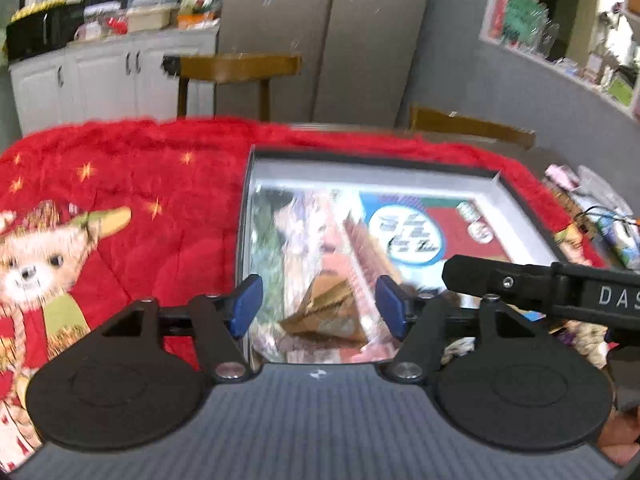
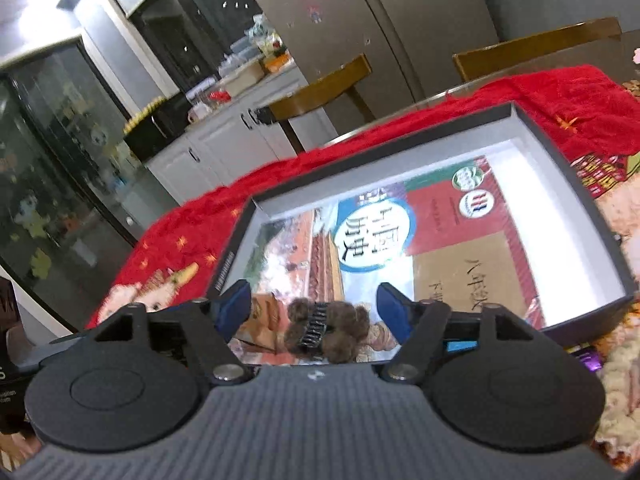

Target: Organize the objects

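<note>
A shallow dark box (image 1: 400,172) with a white inner wall lies on the red blanket; it also shows in the right wrist view (image 2: 560,148). A colourful textbook (image 1: 412,232) lies flat inside it, also seen in the right wrist view (image 2: 400,232). A clear bag with a brown folded item (image 1: 328,312) lies on the book between my open left gripper's (image 1: 320,300) fingers. A brown fuzzy hair clip (image 2: 324,328) lies on the book between my open right gripper's (image 2: 316,308) fingers. The right gripper's arm (image 1: 560,288) crosses the left wrist view.
The red Christmas blanket (image 1: 140,184) with a bear print covers the table. Small clutter (image 1: 600,208) lies at the table's right end. Wooden chairs (image 1: 240,68) stand behind the table, with white cabinets (image 1: 100,76) and a fridge (image 1: 320,40) beyond.
</note>
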`<action>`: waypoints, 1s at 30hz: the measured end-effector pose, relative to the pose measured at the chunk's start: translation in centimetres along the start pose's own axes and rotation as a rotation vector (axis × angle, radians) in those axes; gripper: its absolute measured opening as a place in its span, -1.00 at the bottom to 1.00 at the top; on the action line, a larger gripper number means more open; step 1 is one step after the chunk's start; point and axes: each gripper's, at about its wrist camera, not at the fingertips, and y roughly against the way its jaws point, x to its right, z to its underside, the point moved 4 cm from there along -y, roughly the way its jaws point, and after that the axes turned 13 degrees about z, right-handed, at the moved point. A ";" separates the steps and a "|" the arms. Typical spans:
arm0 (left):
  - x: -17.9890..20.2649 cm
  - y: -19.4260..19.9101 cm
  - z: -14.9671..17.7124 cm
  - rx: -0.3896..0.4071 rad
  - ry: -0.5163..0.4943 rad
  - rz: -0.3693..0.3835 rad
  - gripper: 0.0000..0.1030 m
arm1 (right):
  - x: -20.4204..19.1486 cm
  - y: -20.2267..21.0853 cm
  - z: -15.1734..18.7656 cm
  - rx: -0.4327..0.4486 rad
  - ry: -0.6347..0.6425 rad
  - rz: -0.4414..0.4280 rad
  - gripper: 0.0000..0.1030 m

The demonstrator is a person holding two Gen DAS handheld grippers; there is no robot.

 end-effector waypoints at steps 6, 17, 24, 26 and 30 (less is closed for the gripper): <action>2.0 5.4 -2.0 0.159 -0.074 0.030 0.59 | 0.7 5.9 -1.3 0.155 0.046 -0.005 0.71; 7.7 12.0 -1.9 0.258 -0.123 0.112 0.62 | 4.8 18.1 -2.5 0.454 0.025 0.085 1.00; 13.1 14.1 1.0 0.281 -0.232 0.164 0.62 | 7.4 19.8 -0.5 0.471 0.073 0.149 1.00; 14.8 14.2 2.1 0.278 -0.280 0.164 0.62 | 8.0 19.4 0.0 0.464 0.082 0.159 1.00; 17.5 13.2 4.6 0.282 -0.336 0.122 0.62 | 9.0 18.0 0.2 0.417 0.097 0.147 1.00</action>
